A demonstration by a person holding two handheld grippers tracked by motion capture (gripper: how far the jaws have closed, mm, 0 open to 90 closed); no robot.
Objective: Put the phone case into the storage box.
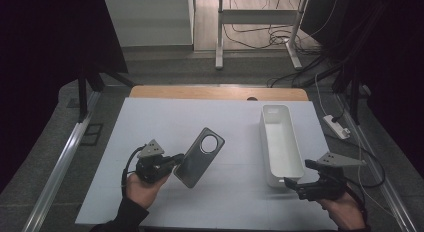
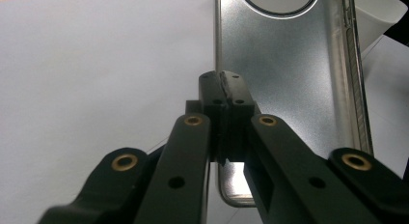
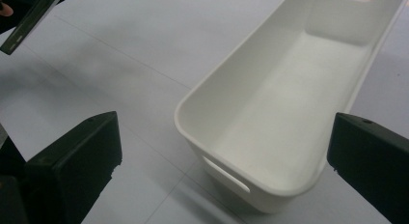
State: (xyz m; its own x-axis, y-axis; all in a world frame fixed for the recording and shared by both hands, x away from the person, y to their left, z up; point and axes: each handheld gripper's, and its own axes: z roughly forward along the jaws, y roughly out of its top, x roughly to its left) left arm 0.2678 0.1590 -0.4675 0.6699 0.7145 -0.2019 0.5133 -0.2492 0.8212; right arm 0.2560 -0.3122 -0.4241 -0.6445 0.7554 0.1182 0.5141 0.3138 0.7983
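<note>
One thin phone case (image 1: 199,157) sat left of centre in the high view, tilted up off the white table (image 1: 165,122), and my left gripper (image 1: 176,159) had its jaws clamped together on the case's lower edge. It looked light and glossy, likely slippery, and a bit flexible, so I judged the rim the sound place to pinch, not the round camera cutout. My right gripper (image 1: 291,183) hung at lower right with jaws wide apart, nothing between them, just short of the empty white bin (image 1: 280,142). No brand or writing was readable anywhere.
</note>
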